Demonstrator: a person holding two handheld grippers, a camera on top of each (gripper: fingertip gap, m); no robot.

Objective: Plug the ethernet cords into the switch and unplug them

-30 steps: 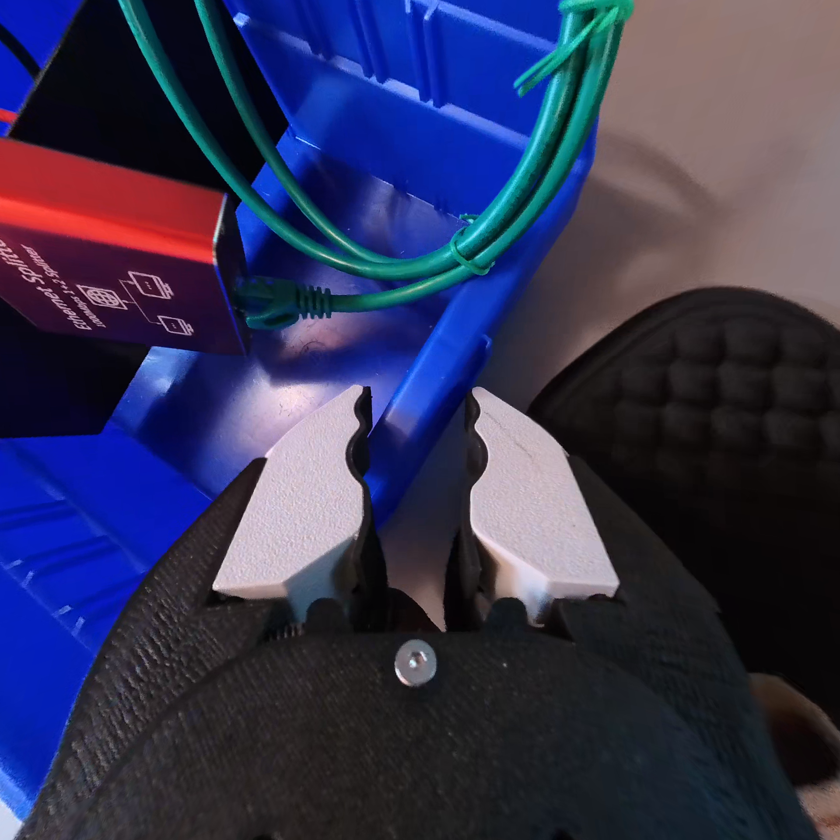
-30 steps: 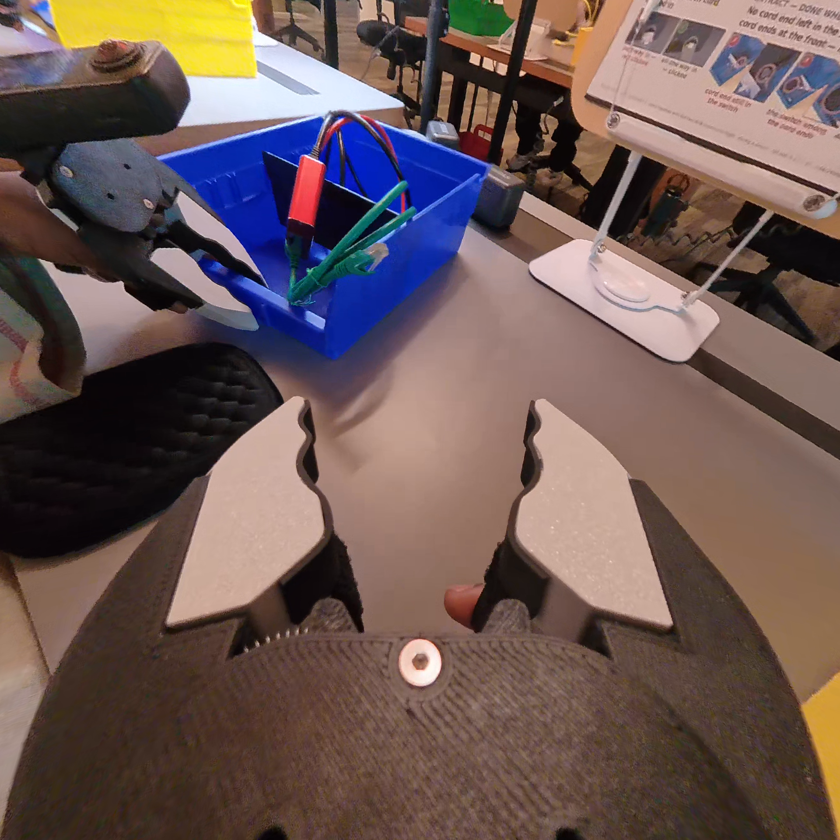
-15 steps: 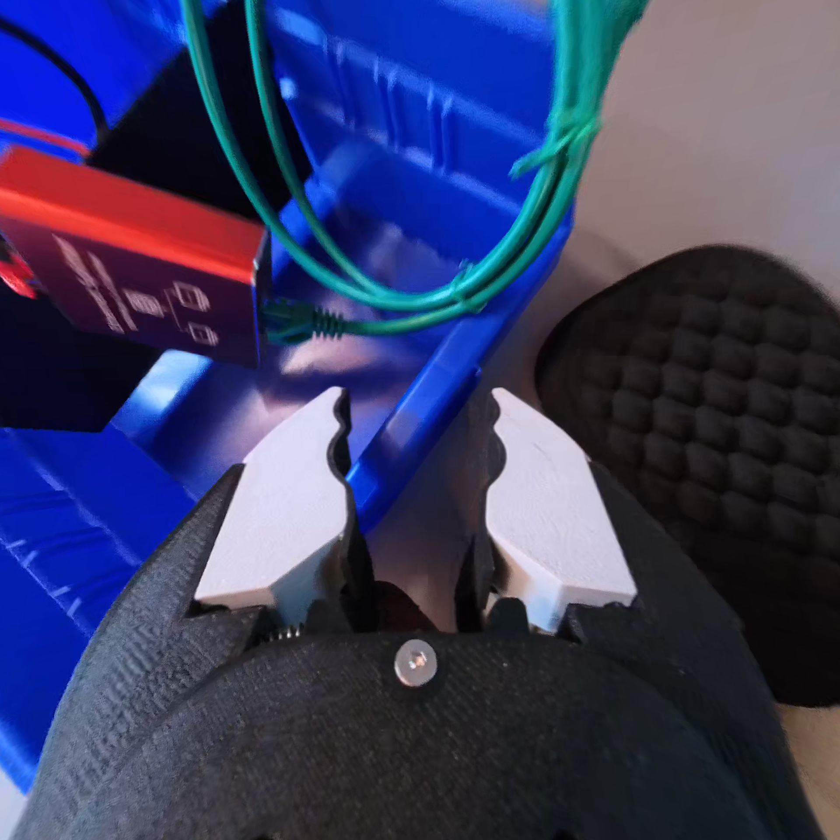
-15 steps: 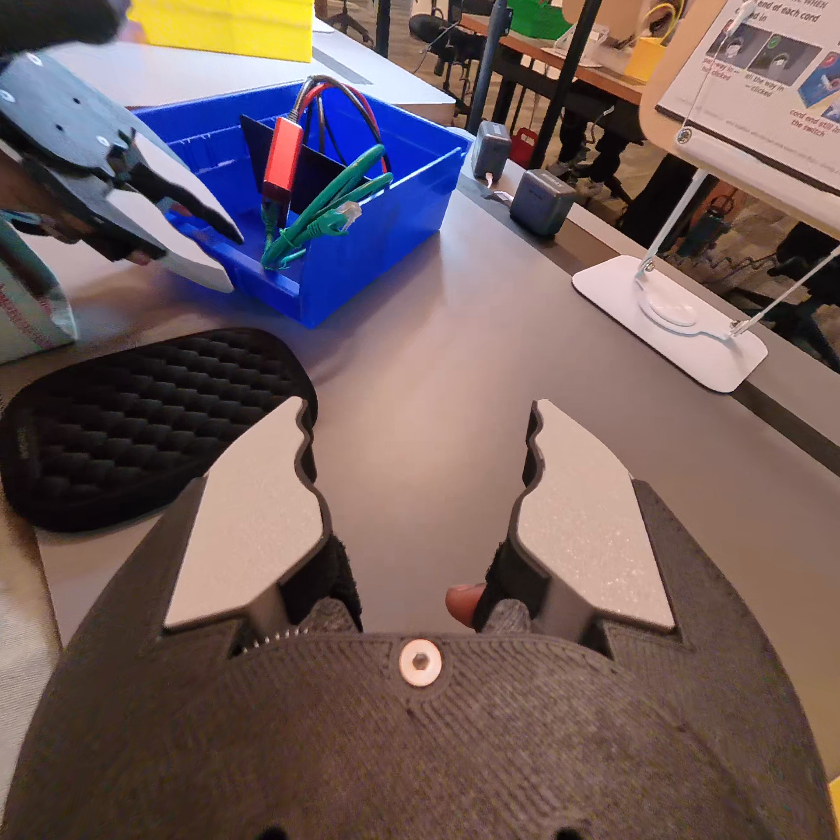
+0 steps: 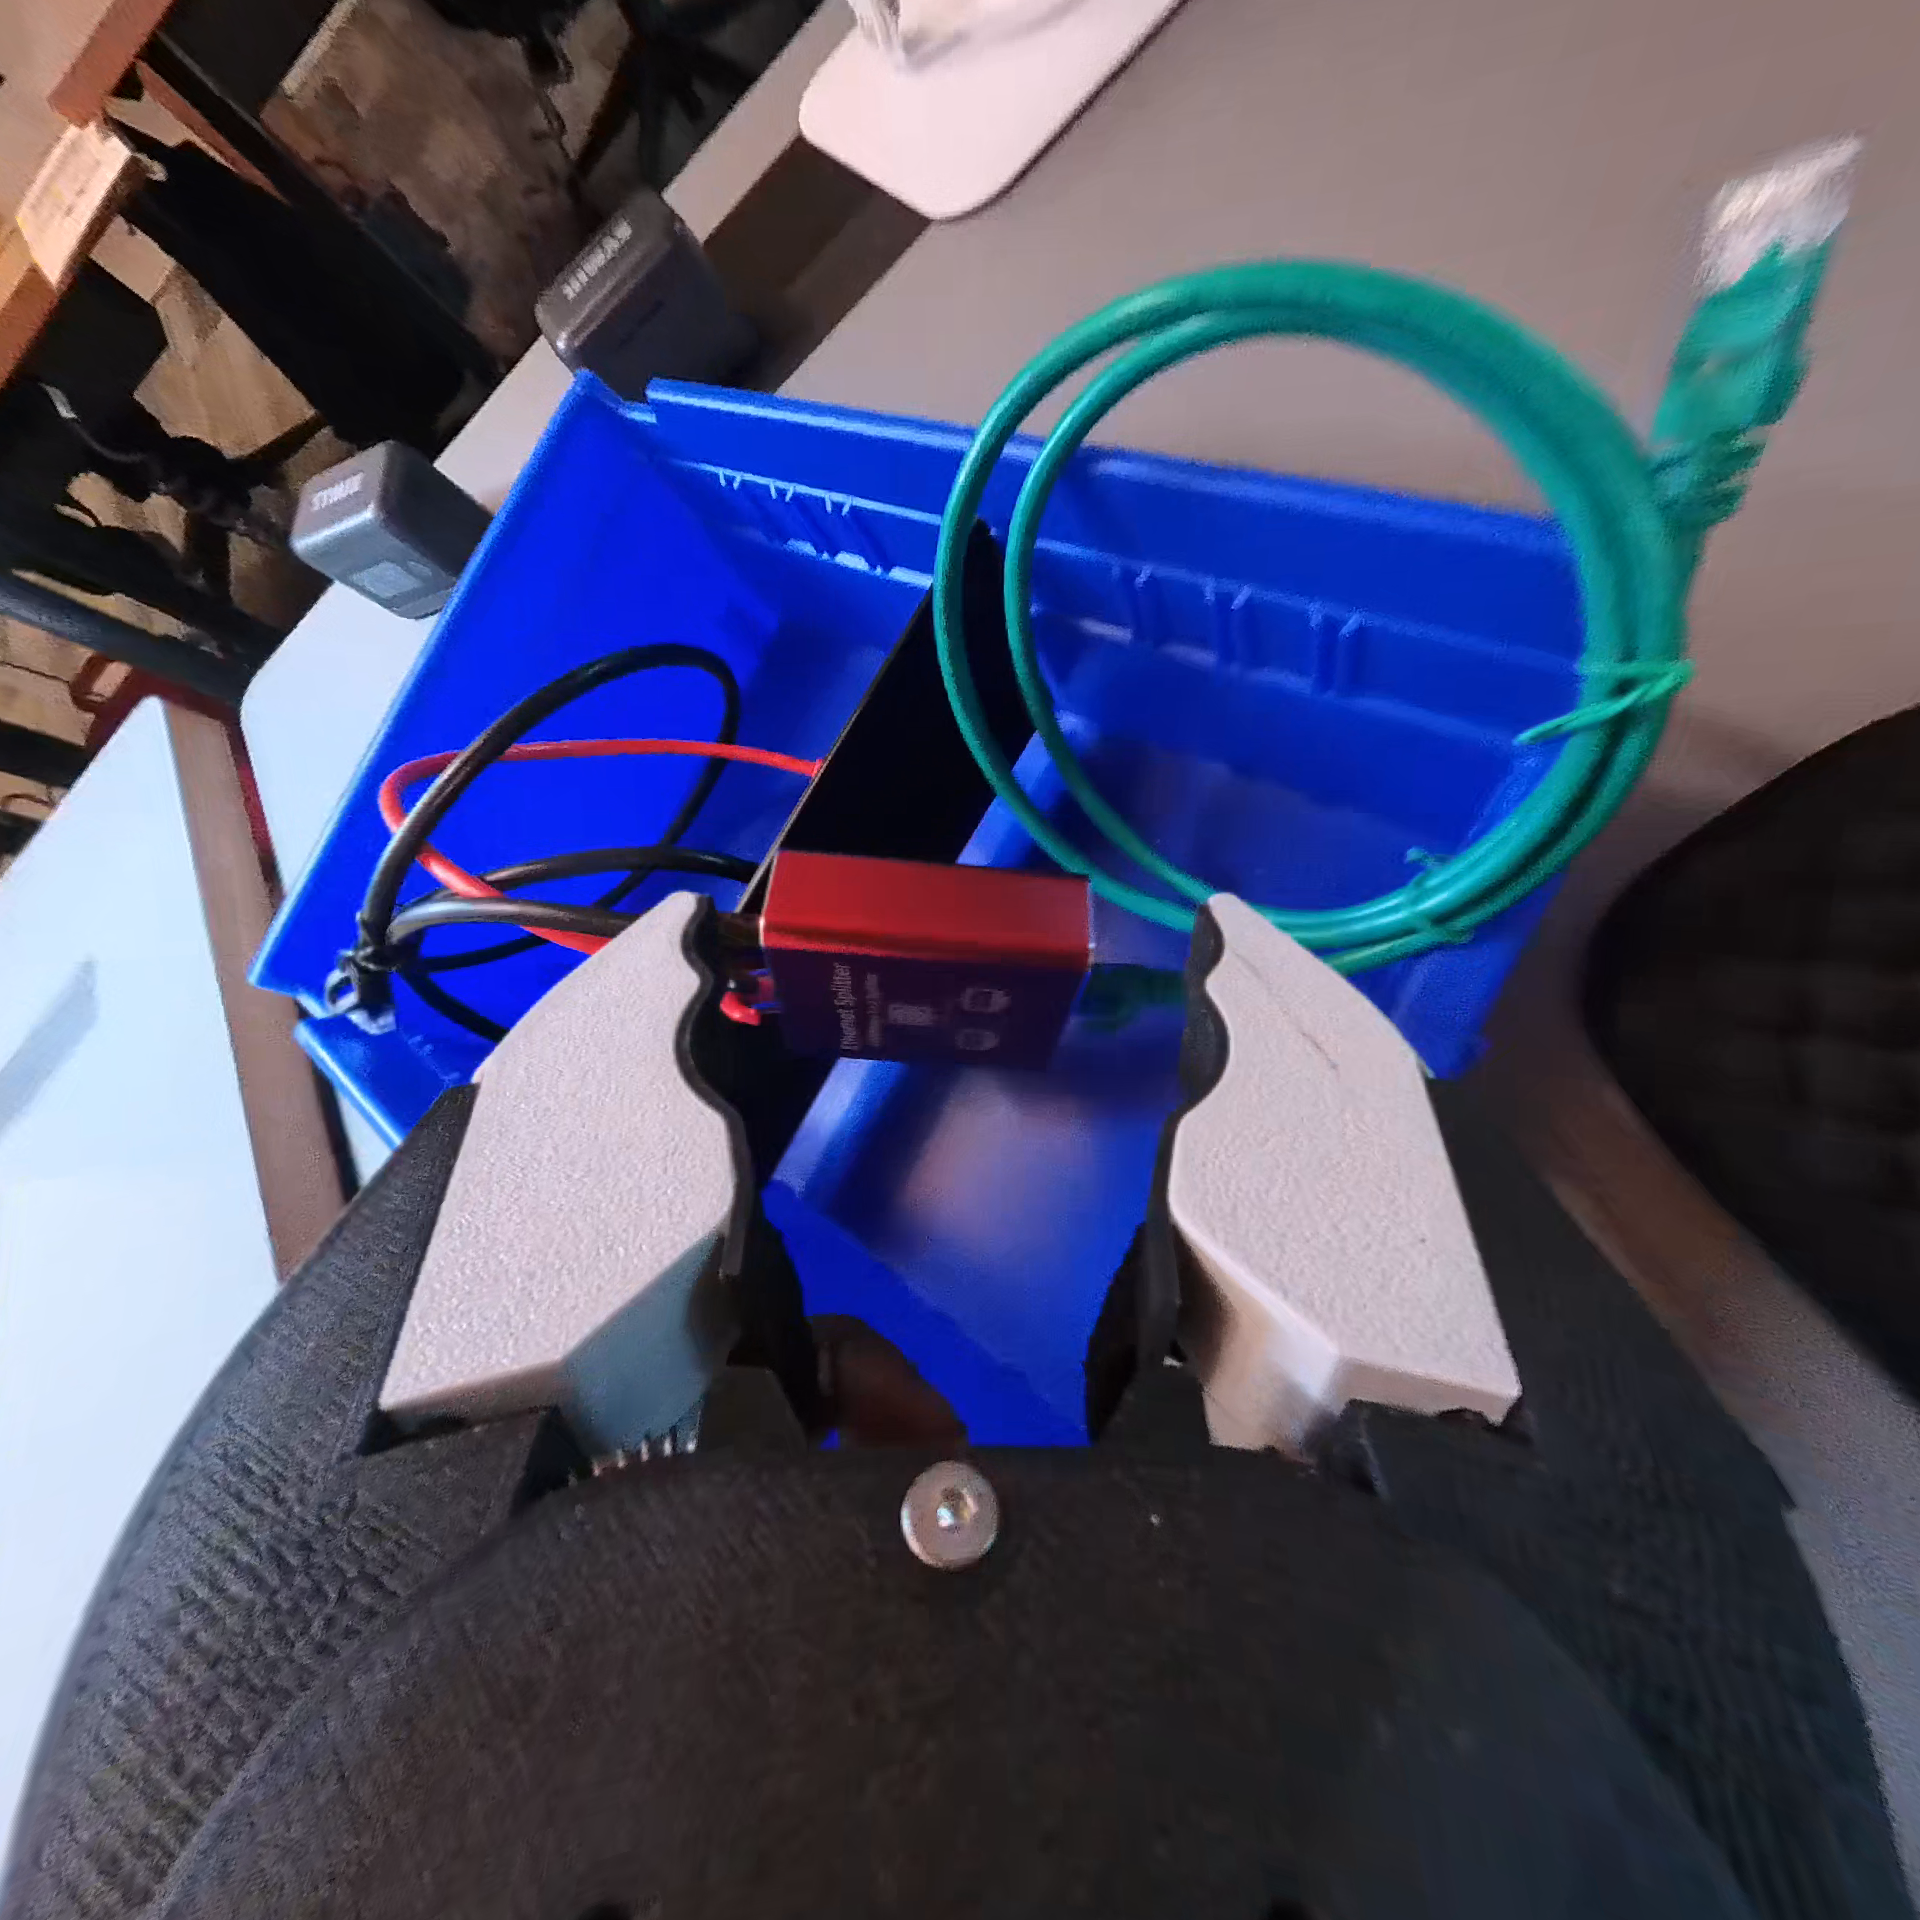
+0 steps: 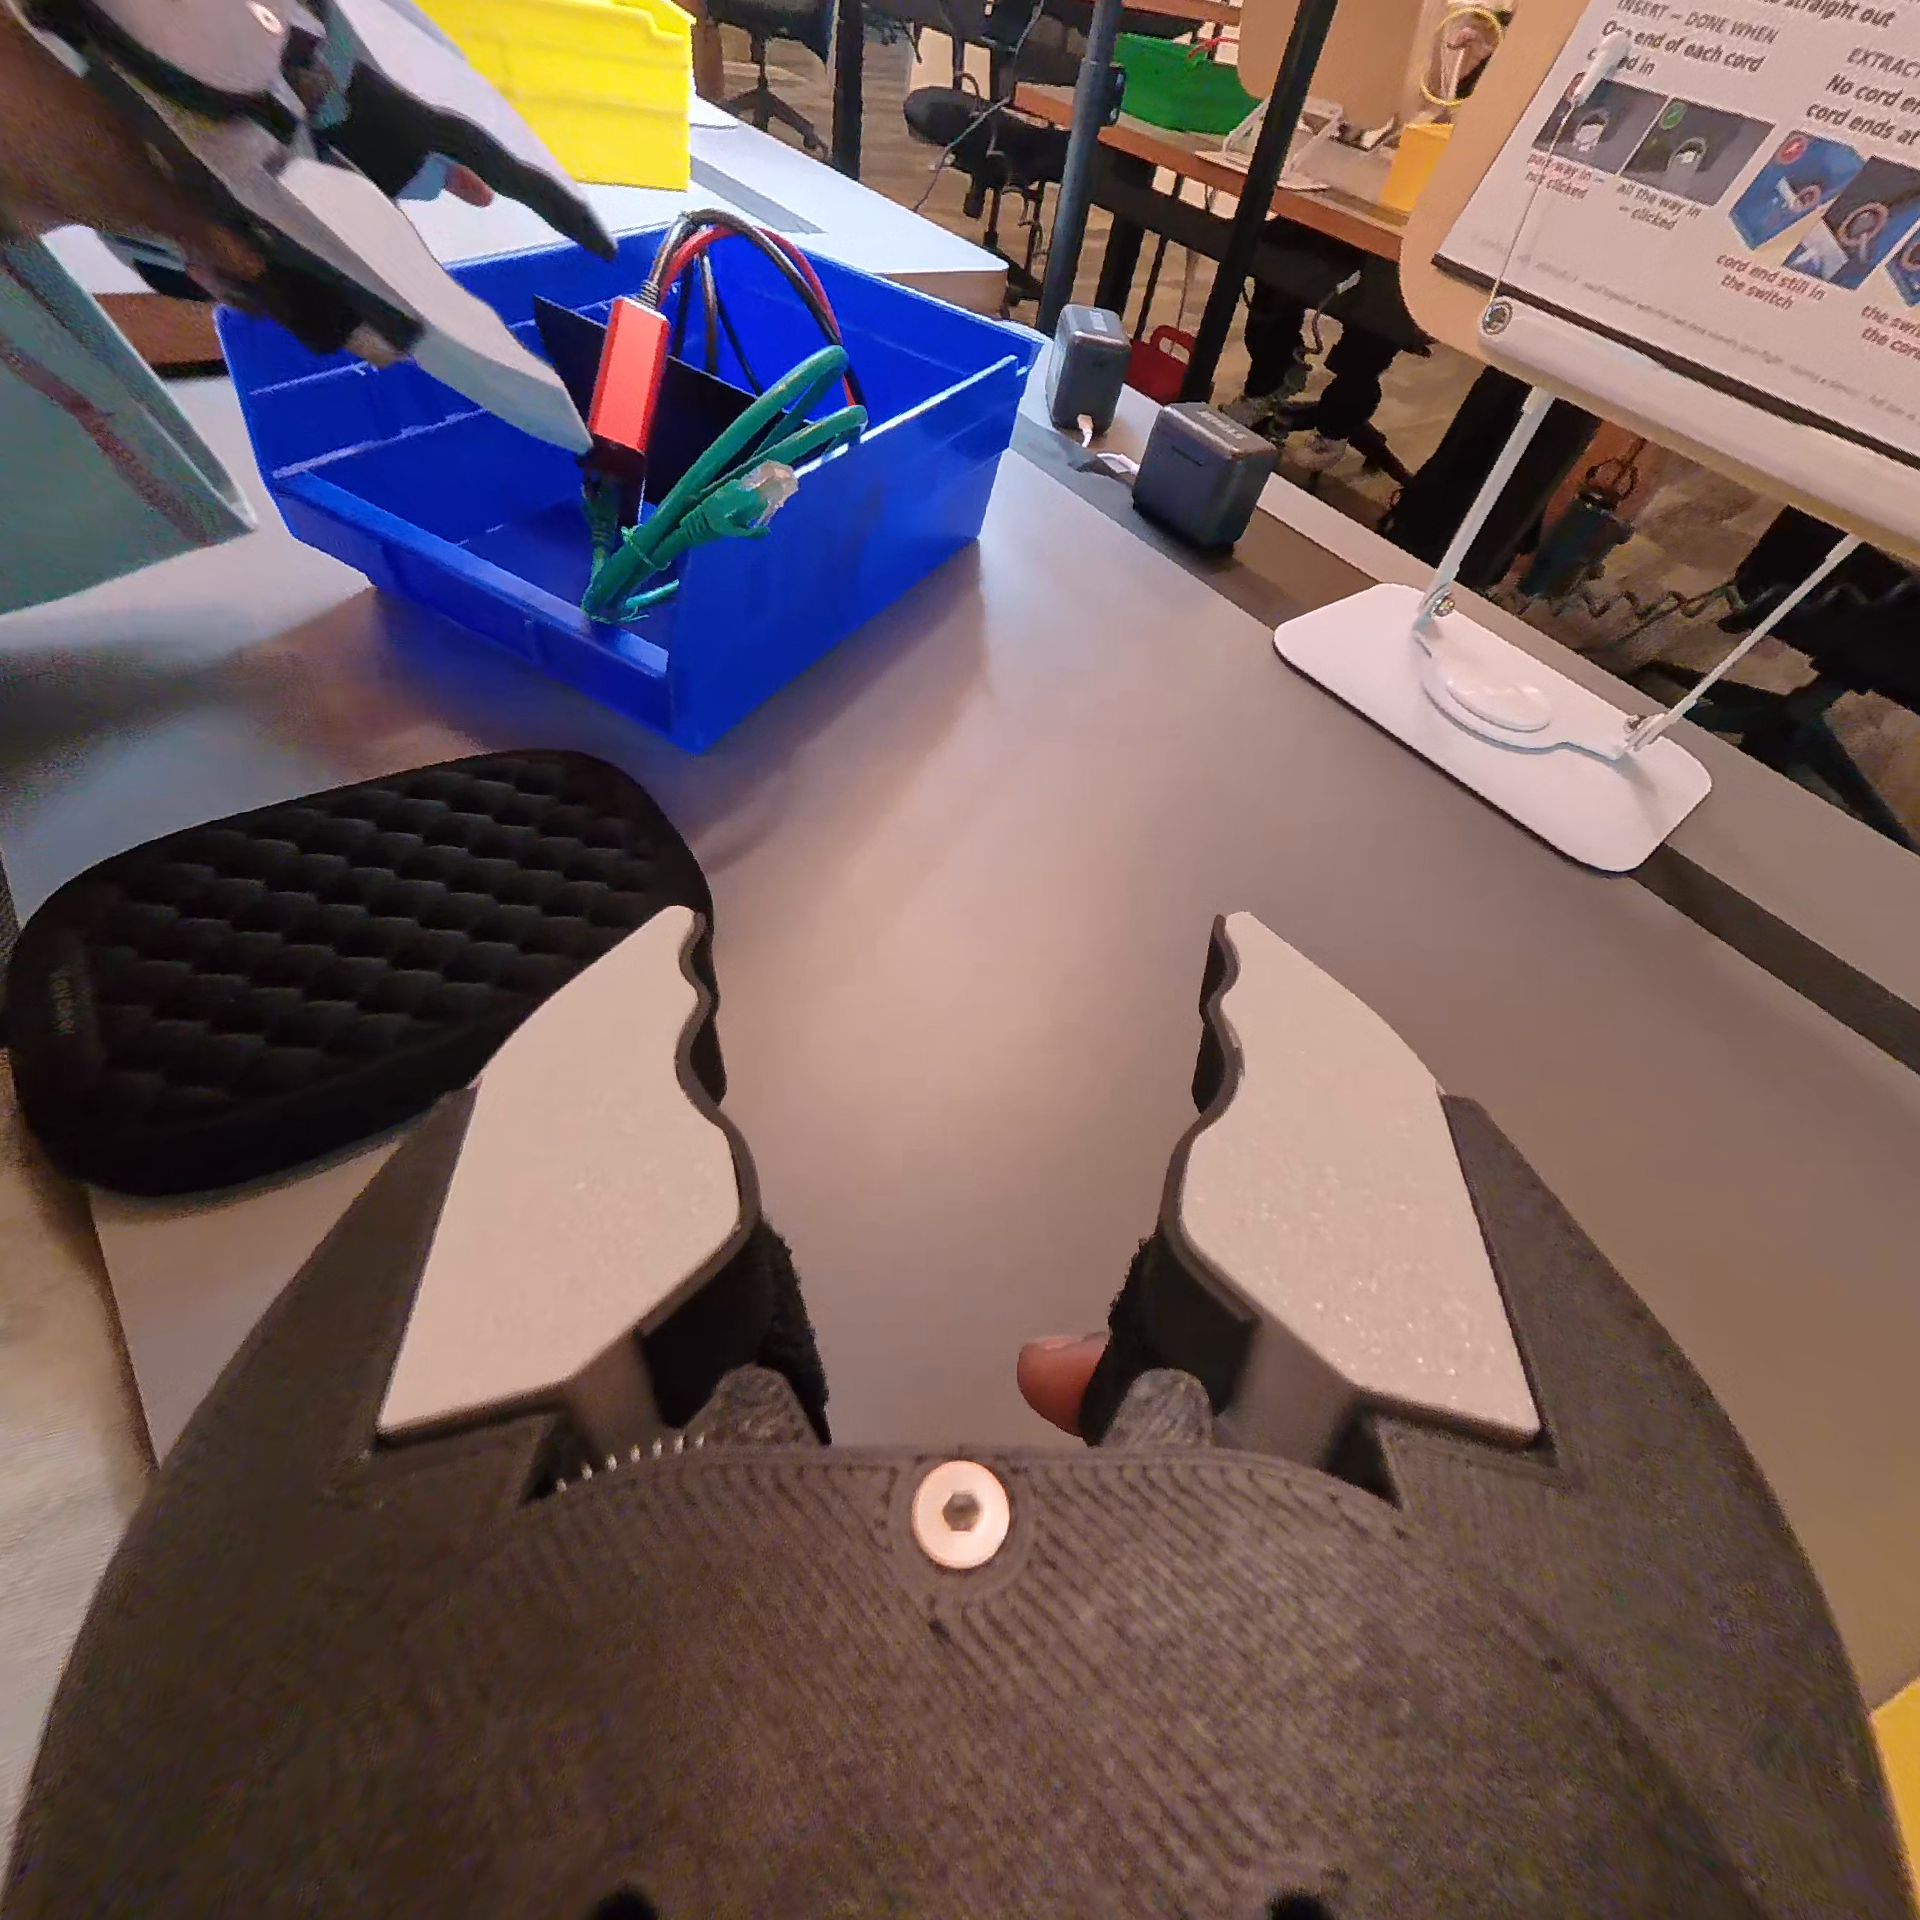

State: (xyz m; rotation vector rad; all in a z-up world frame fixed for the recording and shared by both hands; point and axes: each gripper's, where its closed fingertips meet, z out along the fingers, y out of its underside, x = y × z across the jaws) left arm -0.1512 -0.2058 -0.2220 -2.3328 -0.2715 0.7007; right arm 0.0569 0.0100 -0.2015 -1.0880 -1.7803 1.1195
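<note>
A red switch [image 5: 935,987] is mounted on a black divider [image 5: 904,748] inside a blue bin [image 5: 1299,727]. A coiled green ethernet cord [image 5: 1621,582] has one plug [image 5: 1127,997] in the switch's right end. Its other plug [image 5: 1735,343] hangs free. Red and black cords [image 5: 582,748] leave the switch's left end. My left gripper [image 5: 948,920] is open wide, with its fingertips on either side of the switch and gaps on both sides. My right gripper [image 6: 954,925] is open and empty over the grey table. The right wrist view shows the switch [image 6: 629,379], the bin [image 6: 831,561] and a left finger [image 6: 468,343] beside the switch.
A black textured pad [image 6: 312,966] lies on the table in front of the bin. Two grey adapters [image 6: 1200,473] sit behind the bin. A white stand base [image 6: 1496,717] holds an instruction board [image 6: 1714,208] at the right. A yellow bin [image 6: 582,83] stands far back. The plug [image 5: 1127,997] sits 5 centimeters or so from the ends of my left fingers.
My left gripper opened wider and moved from straddling the bin's front wall up to the switch. My right gripper stayed open and empty and shifted slightly.
</note>
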